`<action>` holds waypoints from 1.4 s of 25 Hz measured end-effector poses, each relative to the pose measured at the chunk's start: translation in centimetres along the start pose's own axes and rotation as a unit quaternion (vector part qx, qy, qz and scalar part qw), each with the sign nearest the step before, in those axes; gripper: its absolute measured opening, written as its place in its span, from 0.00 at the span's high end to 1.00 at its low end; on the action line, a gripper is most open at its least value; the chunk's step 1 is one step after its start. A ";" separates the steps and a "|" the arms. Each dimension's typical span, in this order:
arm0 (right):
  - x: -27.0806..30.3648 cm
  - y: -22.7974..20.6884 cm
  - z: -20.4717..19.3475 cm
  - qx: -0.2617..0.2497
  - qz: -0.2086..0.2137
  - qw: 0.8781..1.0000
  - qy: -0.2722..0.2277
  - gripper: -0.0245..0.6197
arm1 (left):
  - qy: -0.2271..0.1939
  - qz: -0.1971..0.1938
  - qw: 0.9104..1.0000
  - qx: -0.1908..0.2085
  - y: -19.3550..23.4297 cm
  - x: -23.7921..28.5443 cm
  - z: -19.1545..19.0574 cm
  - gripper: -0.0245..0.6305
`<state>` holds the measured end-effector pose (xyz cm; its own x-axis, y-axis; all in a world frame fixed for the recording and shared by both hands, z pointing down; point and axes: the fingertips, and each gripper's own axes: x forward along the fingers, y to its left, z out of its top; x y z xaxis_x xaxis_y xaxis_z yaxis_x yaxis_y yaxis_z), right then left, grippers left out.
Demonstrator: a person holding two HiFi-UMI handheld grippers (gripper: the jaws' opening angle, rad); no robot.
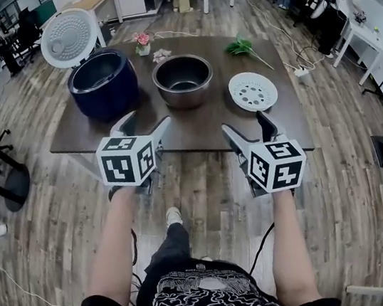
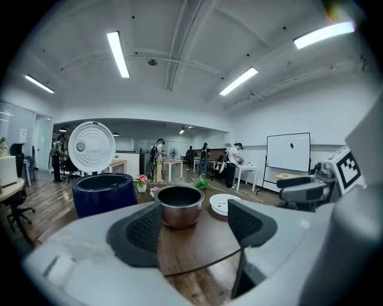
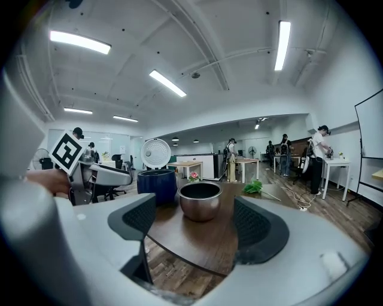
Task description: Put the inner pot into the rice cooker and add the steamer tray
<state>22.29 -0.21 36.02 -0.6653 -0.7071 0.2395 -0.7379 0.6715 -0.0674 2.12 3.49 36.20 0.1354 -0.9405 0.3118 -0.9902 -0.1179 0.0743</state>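
My left gripper and right gripper are both wide open and empty; the metal pot looks stiff, slick and lightish, so I'd pinch opposite rim edges.

Right gripper: jaws stand wide apart, nothing between the pads. Beyond them, centred in the gap, the inner pot sits upright on the brown table. Just left of it (slightly behind) is the dark blue rice cooker, its lid raised. Green sprig lies to the right. Left gripper is at frame left.
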 end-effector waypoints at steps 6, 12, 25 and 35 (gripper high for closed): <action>4.1 -0.6 0.6 0.001 -0.010 1.000 0.003 0.35 | 0.002 -0.012 1.000 -0.007 2.8 3.6 0.3 0.43; 9.2 -1.0 2.0 0.003 -0.019 1.000 0.008 0.35 | 0.002 -0.023 1.000 -0.007 6.4 7.6 2.0 0.43; 19.4 -2.0 6.3 0.006 -0.046 0.999 0.015 0.35 | 0.003 -0.058 0.998 -0.002 13.3 15.6 6.7 0.43; 24.1 -3.0 7.5 0.011 -0.078 0.997 0.020 0.35 | 0.001 -0.091 0.996 0.010 16.0 20.6 8.7 0.43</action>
<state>7.60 -20.96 34.70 -0.5376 -0.7930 0.2867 -0.8348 0.5484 -0.0483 -11.19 -20.51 35.57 0.3124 -0.9021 0.2977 -0.9498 -0.2922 0.1114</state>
